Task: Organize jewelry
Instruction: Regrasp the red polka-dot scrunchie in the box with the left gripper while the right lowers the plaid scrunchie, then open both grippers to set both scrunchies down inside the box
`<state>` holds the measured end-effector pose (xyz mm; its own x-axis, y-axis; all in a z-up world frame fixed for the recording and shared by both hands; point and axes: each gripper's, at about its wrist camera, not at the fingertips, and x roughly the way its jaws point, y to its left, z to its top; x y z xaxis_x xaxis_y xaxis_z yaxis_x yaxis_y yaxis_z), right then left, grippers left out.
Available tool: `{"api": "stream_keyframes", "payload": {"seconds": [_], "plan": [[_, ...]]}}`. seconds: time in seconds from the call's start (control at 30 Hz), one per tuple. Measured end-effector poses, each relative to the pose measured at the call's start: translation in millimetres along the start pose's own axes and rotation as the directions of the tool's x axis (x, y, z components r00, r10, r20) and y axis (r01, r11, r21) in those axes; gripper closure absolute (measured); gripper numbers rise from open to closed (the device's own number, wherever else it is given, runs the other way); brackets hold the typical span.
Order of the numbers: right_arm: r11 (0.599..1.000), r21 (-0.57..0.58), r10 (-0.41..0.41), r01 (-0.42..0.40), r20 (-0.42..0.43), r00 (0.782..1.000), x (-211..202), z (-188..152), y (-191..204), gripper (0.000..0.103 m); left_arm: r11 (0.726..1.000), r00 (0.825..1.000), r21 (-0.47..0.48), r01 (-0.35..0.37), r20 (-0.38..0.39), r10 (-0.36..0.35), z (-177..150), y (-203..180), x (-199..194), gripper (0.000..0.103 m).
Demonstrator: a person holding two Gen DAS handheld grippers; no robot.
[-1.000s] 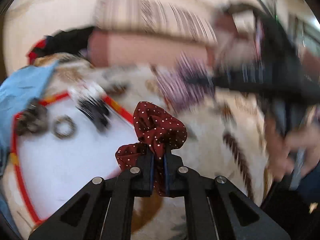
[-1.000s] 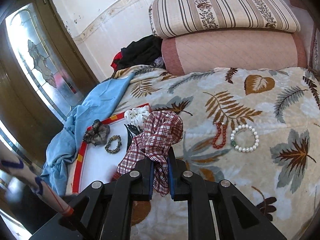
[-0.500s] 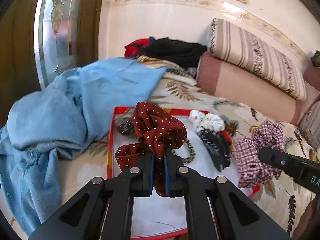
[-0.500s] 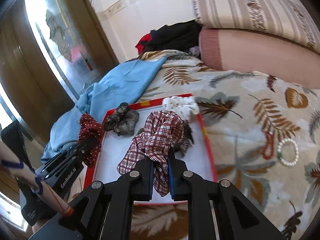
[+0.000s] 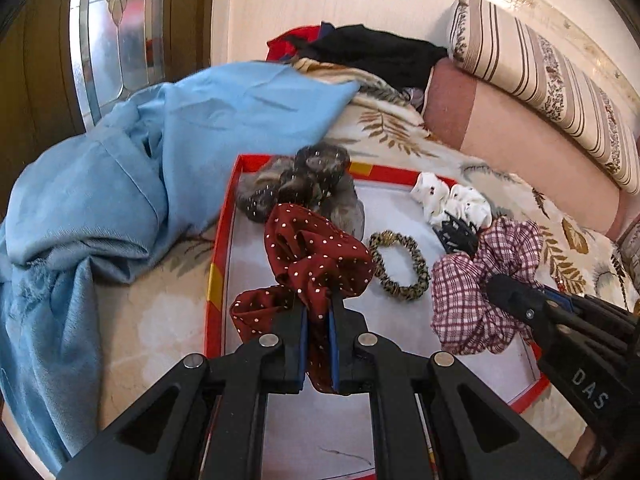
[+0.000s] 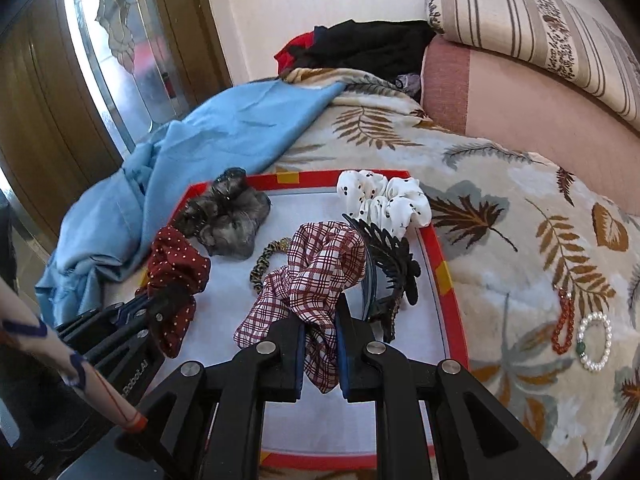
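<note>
a bed (image 6: 500, 248) under a leaf-print blanket carried a blue cloth (image 5: 120, 184) bunched along its door side, with a pink bolster (image 5: 520, 136) and a striped pillow (image 5: 540, 60) stacked at the wall end. on the blanket lay a red-rimmed tray (image 6: 444, 268) with a white floor. the left claw (image 5: 318, 320) hung over the tray's near-left part, pressed together on a maroon polka-dot scrunchie (image 5: 316, 256); the right claw (image 6: 320, 328) hovered over the tray's middle, pinching a red-and-white plaid scrunchie (image 6: 320, 272). inside the tray, a grey sheer scrunchie (image 6: 232, 216) sat in the far-left corner, a white dotted scrunchie (image 6: 384, 200) rested against the far-right rim, and a black claw clip (image 6: 392, 264) lay just beside the plaid one. a leopard-print hair tie (image 5: 400, 264) lay flat between the two held scrunchies. well apart from the tray, on the blanket to its right, a red bead bracelet (image 6: 562, 320) lay just beside a pearl bracelet (image 6: 596, 340).
</note>
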<state>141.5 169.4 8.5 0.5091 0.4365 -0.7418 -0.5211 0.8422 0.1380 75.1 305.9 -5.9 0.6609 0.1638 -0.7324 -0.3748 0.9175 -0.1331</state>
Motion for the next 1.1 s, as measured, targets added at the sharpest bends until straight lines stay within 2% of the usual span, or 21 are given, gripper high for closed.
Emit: {"api": "stream_keyframes", "payload": {"seconds": [0.4, 0.77, 0.9, 1.03, 1.1], "plan": [[1.000, -0.008, -0.018, 0.018, -0.035, 0.999, 21.0, -1.7, -1.5, 0.088, 0.999, 0.999, 0.016, -0.030, -0.038, 0.030, -5.2, 1.0, 11.0, 0.094], [1.000, 0.007, -0.022, 0.022, -0.058, 0.998, 30.4, -3.1, -4.3, 0.087, 0.999, 0.999, 0.018, -0.035, -0.037, 0.036, -6.8, -0.7, 10.5, 0.093], [1.000, 0.005, -0.022, 0.023, -0.060, 0.998, 31.0, -3.1, -4.1, 0.084, 0.999, 0.999, 0.024, -0.037, -0.038, 0.038, -6.6, -0.7, 10.5, 0.090], [1.000, 0.012, -0.014, 0.015, -0.057, 0.998, 29.5, -3.4, -3.8, 0.074, 0.999, 0.999, 0.024, -0.037, -0.038, 0.038, -6.7, 0.5, 9.8, 0.087], [1.000, 0.018, -0.007, 0.008, -0.055, 0.998, 28.0, -3.0, -4.0, 0.073, 0.999, 0.999, 0.018, -0.034, -0.036, 0.034, -6.3, 1.7, 8.9, 0.085]]}}
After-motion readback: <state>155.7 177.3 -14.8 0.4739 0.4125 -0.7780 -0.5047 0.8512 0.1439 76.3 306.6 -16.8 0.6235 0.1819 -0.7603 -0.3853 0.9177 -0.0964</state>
